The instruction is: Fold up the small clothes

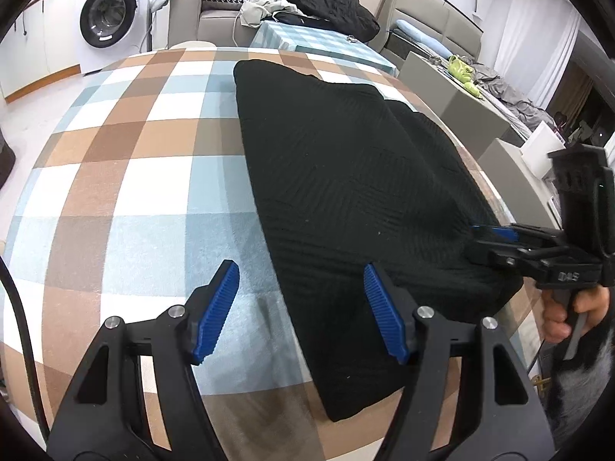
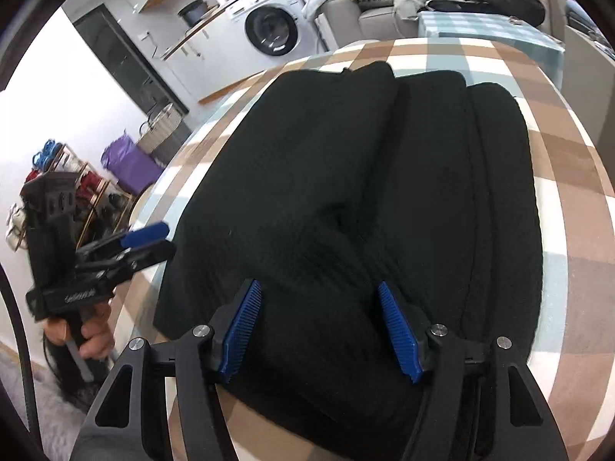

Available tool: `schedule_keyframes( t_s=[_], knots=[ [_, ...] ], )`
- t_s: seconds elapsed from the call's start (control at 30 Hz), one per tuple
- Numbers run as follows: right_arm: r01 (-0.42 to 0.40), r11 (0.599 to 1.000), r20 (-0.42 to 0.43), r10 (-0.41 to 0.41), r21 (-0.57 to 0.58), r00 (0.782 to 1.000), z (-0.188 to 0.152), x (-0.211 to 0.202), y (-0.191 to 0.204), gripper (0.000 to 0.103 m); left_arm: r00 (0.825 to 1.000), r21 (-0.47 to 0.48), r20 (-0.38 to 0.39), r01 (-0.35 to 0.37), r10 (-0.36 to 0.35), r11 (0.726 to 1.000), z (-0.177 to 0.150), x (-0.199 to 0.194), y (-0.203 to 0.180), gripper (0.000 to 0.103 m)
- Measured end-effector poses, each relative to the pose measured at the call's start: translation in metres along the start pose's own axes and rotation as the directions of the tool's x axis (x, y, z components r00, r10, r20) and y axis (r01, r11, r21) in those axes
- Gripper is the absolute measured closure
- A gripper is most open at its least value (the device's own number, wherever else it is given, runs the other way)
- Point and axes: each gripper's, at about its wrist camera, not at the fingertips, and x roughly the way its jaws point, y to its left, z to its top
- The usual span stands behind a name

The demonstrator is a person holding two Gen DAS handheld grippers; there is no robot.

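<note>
Fingers [image 1: 225, 299] hover over checked tablecloth [image 1: 134, 161] (washing machine [image 1: 109, 19] behind).

Black garment [image 1: 346, 199] flat on checked tablecloth [image 1: 134, 176]; left gripper [image 1: 301, 309] open at near edge; right gripper [image 1: 496, 238] alongside.

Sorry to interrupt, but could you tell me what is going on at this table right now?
A person is folding a black knitted garment laid on a checked tablecloth, holding a two-finger gripper in each hand. The garment already looks partly folded, with layers overlapping lengthwise. The left gripper is open and straddles the garment's near left edge; the right gripper is open over the near end of the garment. Neither has hold of the fabric yet.
</note>
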Motion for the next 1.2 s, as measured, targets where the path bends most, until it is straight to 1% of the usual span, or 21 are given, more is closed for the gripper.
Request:
schedule_keyframes(
  t_s=[0.2,0.27,0.33,0.4,0.47,0.5,0.53,0.6,0.63,0.7,0.77,0.8,0.83,0.87,0.93,0.97,1.03,1.07,1.1,1.13,1.2],
  knots=[
    [-0.043,0.994,-0.078,0.036,-0.098,0.996,-0.034,-0.014,0.007,0.038,1.0,-0.016,-0.01,0.011,-0.011,1.0,-0.002,0.005,0.004,0.037],
    [-0.048,0.993,-0.073,0.041,-0.105,0.997,-0.039,-0.013,0.007,0.037,1.0,-0.01,-0.011,0.012,-0.012,1.0,0.0,0.007,0.002,0.037],
    [-0.1,0.992,-0.048,0.097,-0.075,0.994,-0.037,-0.016,0.005,0.031,1.0,-0.001,-0.009,0.018,-0.018,1.0,0.001,0.005,-0.002,0.037],
    [-0.173,0.985,-0.003,0.173,-0.017,0.985,-0.031,-0.019,-0.005,0.031,1.0,0.016,-0.007,0.026,-0.026,1.0,0.001,0.003,-0.005,0.037],
    [-0.247,0.968,0.034,0.246,0.05,0.969,-0.023,-0.018,-0.018,0.033,1.0,0.038,-0.003,0.023,-0.023,0.999,0.0,0.001,-0.009,0.037],
    [-0.258,0.963,0.045,0.256,0.071,0.966,-0.018,-0.016,-0.021,0.045,1.0,0.044,-0.001,0.019,-0.019,0.999,0.0,0.0,-0.011,0.037],
    [-0.25,0.965,0.048,0.246,0.085,0.968,-0.017,-0.012,-0.023,0.063,1.0,0.045,0.001,0.021,-0.021,0.999,-0.001,-0.001,-0.012,0.037],
    [-0.208,0.973,0.028,0.206,0.096,0.978,-0.009,-0.004,-0.025,0.084,1.0,0.04,0.002,0.023,-0.023,0.999,-0.001,-0.002,-0.013,0.037],
    [-0.194,0.977,0.034,0.191,0.086,0.981,-0.007,-0.006,-0.024,0.091,1.0,0.037,0.003,0.025,-0.025,0.999,-0.001,-0.004,-0.013,0.037],
    [-0.228,0.973,0.124,0.223,0.029,0.967,-0.003,-0.032,-0.011,0.094,1.0,0.045,0.009,0.028,-0.029,0.999,0.0,-0.008,-0.015,0.037],
    [-0.304,0.953,0.224,0.296,0.004,0.929,0.0,-0.069,-0.001,0.094,0.999,0.058,0.018,0.028,-0.029,0.998,0.001,-0.013,-0.017,0.036],
    [-0.329,0.944,0.236,0.317,0.01,0.919,-0.003,-0.076,0.001,0.094,0.999,0.064,0.02,0.031,-0.033,0.997,0.002,-0.014,-0.018,0.035],
    [-0.337,0.941,0.232,0.323,0.021,0.917,-0.007,-0.079,0.001,0.094,0.999,0.068,0.02,0.038,-0.04,0.997,0.002,-0.015,-0.019,0.034],
    [-0.296,0.955,0.201,0.284,0.031,0.937,-0.012,-0.074,-0.002,0.094,0.999,0.072,0.018,0.046,-0.047,0.996,0.002,-0.014,-0.021,0.034],
    [-0.176,0.982,0.122,0.167,0.072,0.978,-0.02,-0.055,-0.01,0.094,0.998,0.086,0.007,0.06,-0.061,0.994,0.002,-0.01,-0.026,0.034],
    [-0.131,0.986,0.07,0.125,0.099,0.99,-0.025,-0.042,-0.016,0.094,0.998,0.092,0.0,0.063,-0.063,0.994,0.001,-0.008,-0.028,0.034],
    [-0.078,0.987,-0.017,0.081,0.142,0.997,-0.033,-0.022,-0.03,0.091,0.997,0.115,-0.027,0.071,-0.069,0.991,-0.001,-0.001,-0.035,0.034],
    [-0.077,0.986,-0.023,0.081,0.148,0.996,-0.036,-0.021,-0.032,0.088,0.997,0.133,-0.043,0.073,-0.068,0.988,-0.003,0.002,-0.039,0.034],
    [-0.091,0.985,-0.013,0.094,0.146,0.996,-0.036,-0.023,-0.032,0.084,0.996,0.159,-0.062,0.071,-0.062,0.985,-0.006,0.006,-0.044,0.034],
    [-0.097,0.986,-0.004,0.098,0.135,0.995,-0.035,-0.027,-0.031,0.074,0.996,0.185,-0.074,0.061,-0.048,0.981,-0.01,0.008,-0.048,0.034],
    [-0.122,0.986,0.037,0.118,0.114,0.992,-0.028,-0.035,-0.029,0.061,0.996,0.218,-0.081,0.039,-0.022,0.975,-0.016,0.012,-0.053,0.034]
  ],
)
